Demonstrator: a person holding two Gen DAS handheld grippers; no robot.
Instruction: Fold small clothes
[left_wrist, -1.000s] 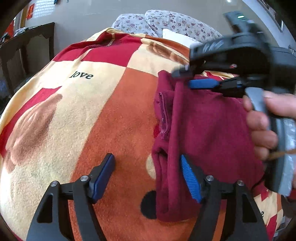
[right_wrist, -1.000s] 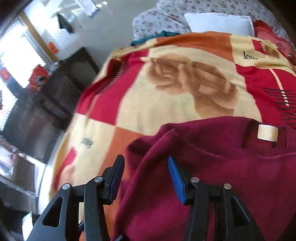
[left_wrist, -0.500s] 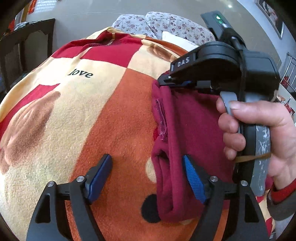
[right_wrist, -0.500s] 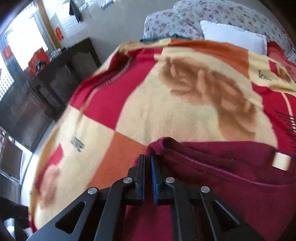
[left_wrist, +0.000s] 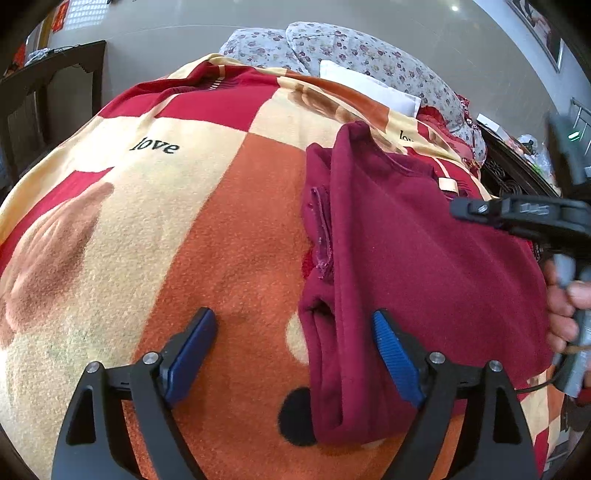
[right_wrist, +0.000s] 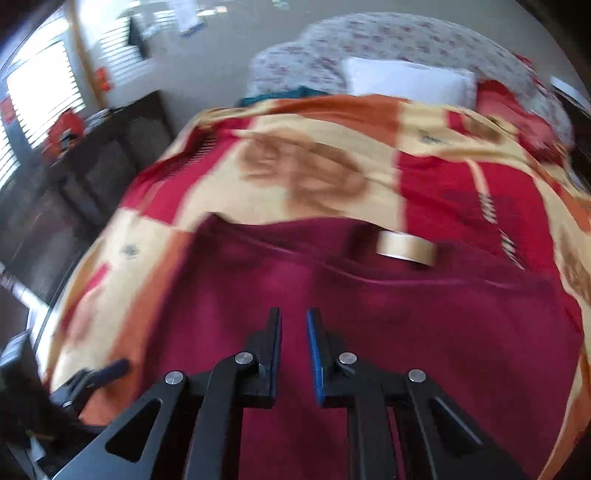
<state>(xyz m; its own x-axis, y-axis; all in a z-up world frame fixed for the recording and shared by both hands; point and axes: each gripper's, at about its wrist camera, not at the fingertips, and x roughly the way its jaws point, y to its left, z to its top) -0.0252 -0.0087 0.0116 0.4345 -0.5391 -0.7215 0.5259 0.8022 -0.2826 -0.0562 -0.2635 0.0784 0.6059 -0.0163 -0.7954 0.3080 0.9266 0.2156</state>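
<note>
A dark red fleece garment (left_wrist: 424, 258) lies on the patterned blanket, its left part folded over onto the body, with a tan neck label (left_wrist: 446, 183). My left gripper (left_wrist: 291, 354) is open, its fingers straddling the garment's folded lower left edge. My right gripper (right_wrist: 293, 354) hovers over the garment (right_wrist: 369, 314), jaws slightly apart with nothing between them. The right gripper also shows at the right edge of the left wrist view (left_wrist: 517, 214). The label shows in the right wrist view (right_wrist: 404, 248).
The blanket (left_wrist: 184, 221) in orange, cream and red covers the bed. Floral pillows (left_wrist: 351, 55) and a white pillow (right_wrist: 406, 79) lie at the head. Dark wooden furniture (right_wrist: 74, 177) stands to the left of the bed.
My right gripper pinched the garment's upper left corner, carried it rightward over the body, and has now let go and pulled back to the right. The left gripper stayed open in place.
</note>
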